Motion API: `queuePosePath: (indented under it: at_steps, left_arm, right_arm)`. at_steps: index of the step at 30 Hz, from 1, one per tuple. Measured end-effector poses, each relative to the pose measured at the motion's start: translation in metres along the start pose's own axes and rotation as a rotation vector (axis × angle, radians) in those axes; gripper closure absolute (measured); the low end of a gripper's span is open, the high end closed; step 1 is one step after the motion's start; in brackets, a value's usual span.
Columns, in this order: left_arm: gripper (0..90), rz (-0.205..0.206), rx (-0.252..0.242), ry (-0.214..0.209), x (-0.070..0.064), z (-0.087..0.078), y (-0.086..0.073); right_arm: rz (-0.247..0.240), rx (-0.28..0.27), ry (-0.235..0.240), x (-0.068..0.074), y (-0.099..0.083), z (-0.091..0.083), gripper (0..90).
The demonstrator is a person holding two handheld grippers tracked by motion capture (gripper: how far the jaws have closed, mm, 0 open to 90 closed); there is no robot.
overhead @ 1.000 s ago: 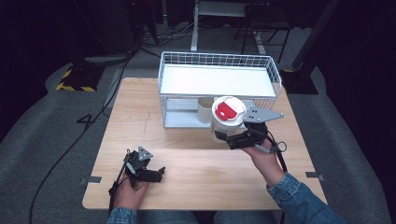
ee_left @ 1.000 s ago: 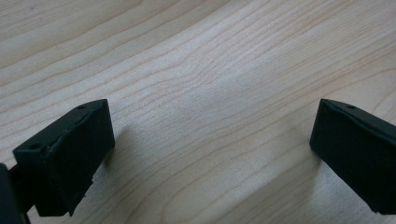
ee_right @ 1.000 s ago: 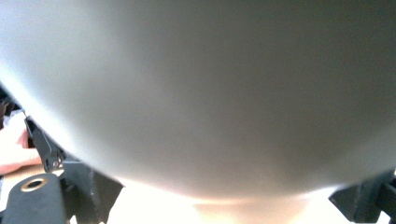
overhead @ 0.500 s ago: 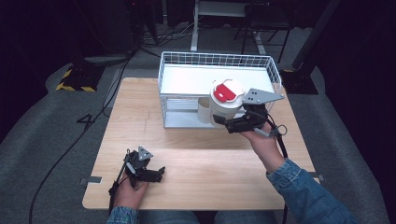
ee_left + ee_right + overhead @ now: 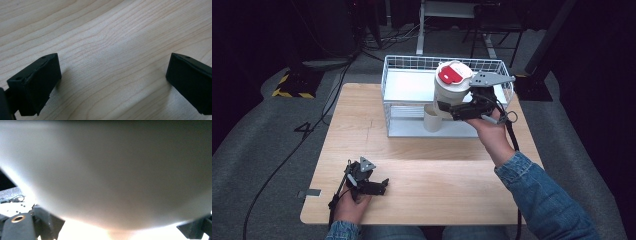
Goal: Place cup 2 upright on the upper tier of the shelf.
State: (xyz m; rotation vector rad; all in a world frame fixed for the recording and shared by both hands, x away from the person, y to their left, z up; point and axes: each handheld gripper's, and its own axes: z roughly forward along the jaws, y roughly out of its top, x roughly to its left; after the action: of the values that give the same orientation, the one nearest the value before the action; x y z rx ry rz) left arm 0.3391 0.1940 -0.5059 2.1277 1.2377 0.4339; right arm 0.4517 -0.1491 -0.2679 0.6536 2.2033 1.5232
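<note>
The right gripper [image 5: 451,106] was clamped on the side wall of a white cup [image 5: 451,90] with a red-marked lid, holding it over the wire rack [image 5: 408,64], above a second cup [image 5: 431,119] on the lower shelf. The cup [image 5: 107,175] looked light, thin-walled and easily crushed, so a gentle mid-wall hold seemed wisest. The left gripper [image 5: 372,184] rested wide open and empty on the table [image 5: 112,37].

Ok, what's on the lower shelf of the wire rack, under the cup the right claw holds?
A paper cup stands on the lower shelf of the wire rack. The white cup in the right claw covers the shelf further right.
</note>
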Motion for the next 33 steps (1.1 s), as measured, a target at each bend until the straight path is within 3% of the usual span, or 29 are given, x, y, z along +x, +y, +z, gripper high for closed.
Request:
queuePosePath:
  at_steps: [21, 33]
  left_arm:
    - [0.4, -0.001, 0.000, 0.000, 0.000, 0.000, 0.000]
    - [0.4, 0.003, -0.001, 0.001, 0.000, 0.000, 0.000]
  right_arm:
    - [0.032, 0.008, -0.094, -0.036, 0.028, 0.031, 12.7]
    - [0.085, 0.035, -0.137, -0.058, 0.033, 0.060, 12.7]
